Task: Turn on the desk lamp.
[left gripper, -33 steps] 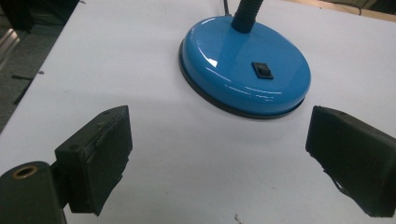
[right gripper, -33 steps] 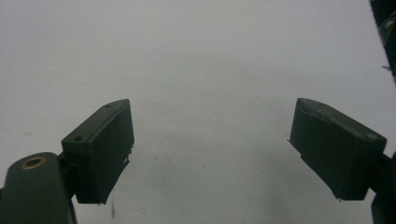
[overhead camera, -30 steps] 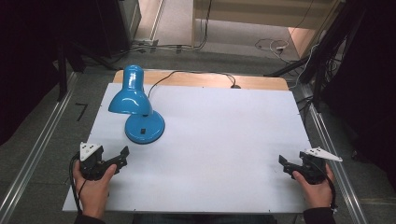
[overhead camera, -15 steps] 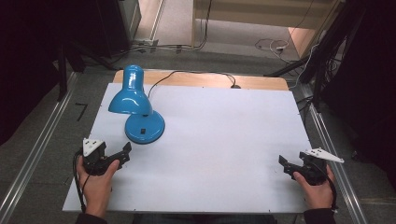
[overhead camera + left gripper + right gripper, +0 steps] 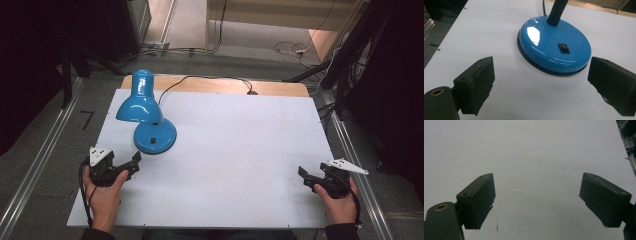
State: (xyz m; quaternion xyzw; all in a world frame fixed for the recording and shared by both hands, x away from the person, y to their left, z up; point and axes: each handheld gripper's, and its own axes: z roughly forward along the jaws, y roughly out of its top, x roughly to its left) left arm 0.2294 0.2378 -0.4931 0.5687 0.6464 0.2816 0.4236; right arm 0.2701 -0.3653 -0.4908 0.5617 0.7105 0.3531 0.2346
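Left claw sits at the near-left of the counter, jaws spread wide, nothing between them. It points up-table and slightly right, at the lamp base. In the left gripper view the left claw frames the near rim of the lamp base; the jaws are short of it, not touching, bare counter under the gap.

Right claw is at the near-right corner, well apart from the lamp, jaws also wide open and empty. It points left and slightly up-table. In the right gripper view the right claw has just plain white counter ahead of it, with a faint dark mark near the left jaw.

Blue desk lamp stands upright in the far-left part of the counter. Round base flat on the surface, black rocker switch on top of it, toward the near side. Black flexible neck rises from the far side of the base. The shade hangs above and just up-table-left of the base; its long axis runs roughly away from the person, narrow cap end at the far edge, wide mouth facing down toward the near side. Black cord runs from the lamp along the wooden strip at the far edge.

Each hand grips its tool from the near edge: left hand, right hand.
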